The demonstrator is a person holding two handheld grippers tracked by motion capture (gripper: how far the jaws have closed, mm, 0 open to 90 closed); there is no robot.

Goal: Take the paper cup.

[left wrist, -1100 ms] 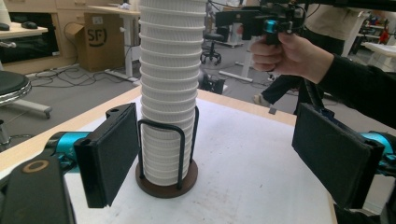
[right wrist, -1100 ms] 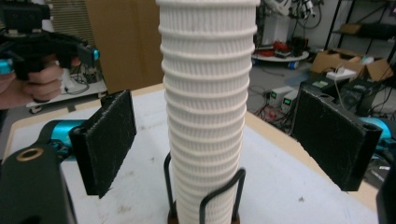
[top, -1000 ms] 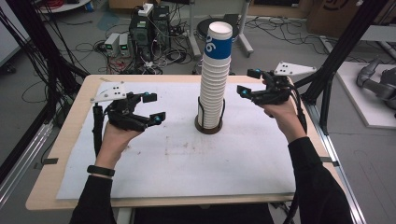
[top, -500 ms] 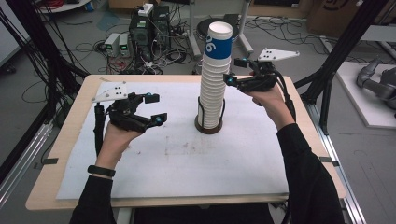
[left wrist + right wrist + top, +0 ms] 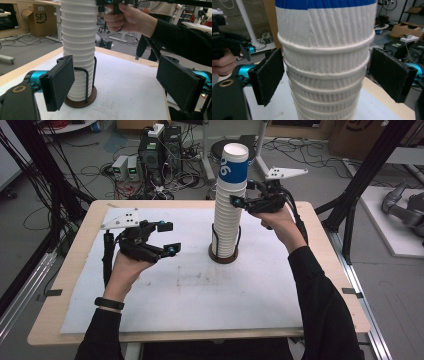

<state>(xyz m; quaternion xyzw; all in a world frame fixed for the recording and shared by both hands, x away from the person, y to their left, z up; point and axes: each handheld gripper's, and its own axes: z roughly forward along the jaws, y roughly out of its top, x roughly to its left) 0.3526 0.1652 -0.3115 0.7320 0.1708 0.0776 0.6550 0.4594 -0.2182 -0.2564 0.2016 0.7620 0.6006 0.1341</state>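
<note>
Two grippers, one cup stack, one table. Entries run left to right across the high view.

Left gripper (image 5: 167, 238): held in the left hand (image 5: 127, 270) at about 9 o'clock from the stack, well apart from it, over the white sheet (image 5: 190, 295). Jaws wide, nothing between them. In the left gripper view the pads (image 5: 60, 81) frame the foot of the stack from a distance. Position unchanged from the earlier frames.

Stack of paper cups (image 5: 229, 205): tall column of nested white ribbed cups, upright, near the middle of the table (image 5: 75, 250) toward its far side. Top cup carries a blue band with a white numeral. Stack stands in a black wire holder (image 5: 87, 77) on a dark round base (image 5: 223, 257). Unmoved since earlier.

Right gripper (image 5: 243, 192): held in the right hand (image 5: 280, 222) at about 3 o'clock from the stack, raised to the level of its upper cups. One second ago it hung farther right and clear of the stack; half a second ago closer; now at the column. The right gripper view shows its jaws wide, one pad (image 5: 268, 75) on each side of the cups just under the blue band; the near pad is at the cup wall, but contact cannot be told. The far one stands clear.
</note>
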